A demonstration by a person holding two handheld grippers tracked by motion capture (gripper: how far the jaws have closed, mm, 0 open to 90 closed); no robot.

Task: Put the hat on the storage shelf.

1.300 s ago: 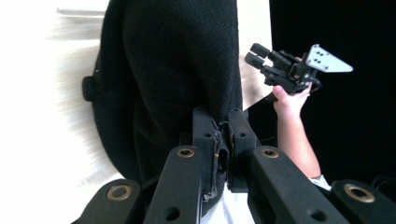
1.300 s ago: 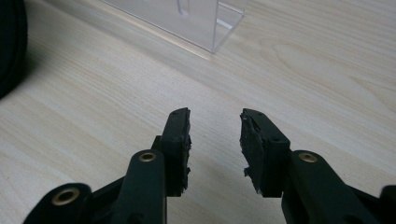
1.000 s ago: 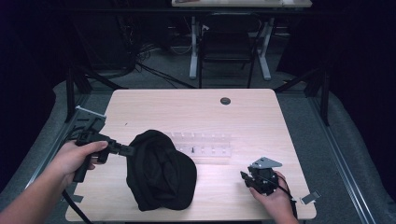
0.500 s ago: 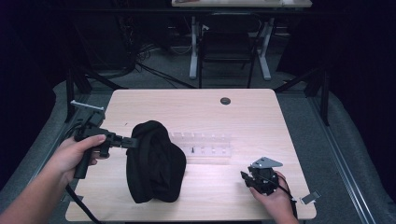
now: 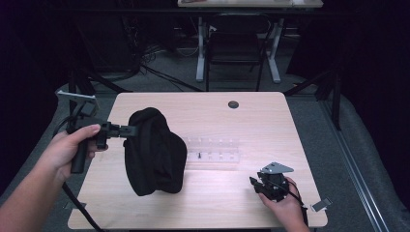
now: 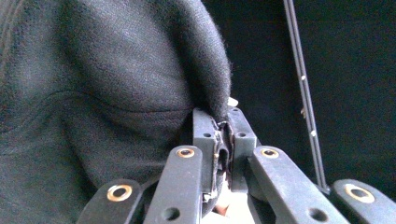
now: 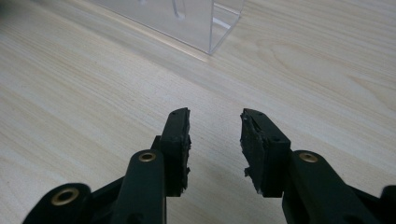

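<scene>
- Table [image 5: 270, 121] lit bright from above; surroundings near black.
- Black cloth [image 6: 93, 93] beside left gripper [image 6: 223, 135] sharp; backdrop beyond dark.
- Right gripper [image 7: 215, 135] crisp, faint shadow beneath.

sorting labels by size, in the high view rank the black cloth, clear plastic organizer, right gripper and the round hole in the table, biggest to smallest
1. black cloth, clamped in the left gripper
2. clear plastic organizer, partly hidden behind the cloth
3. right gripper, nearer the camera, so its rank against the organizer is unsure
4. round hole

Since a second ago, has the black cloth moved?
Yes. The left gripper has lifted the black cloth up and leftward, uncovering more of the clear tray, which stayed put on the table.
</scene>
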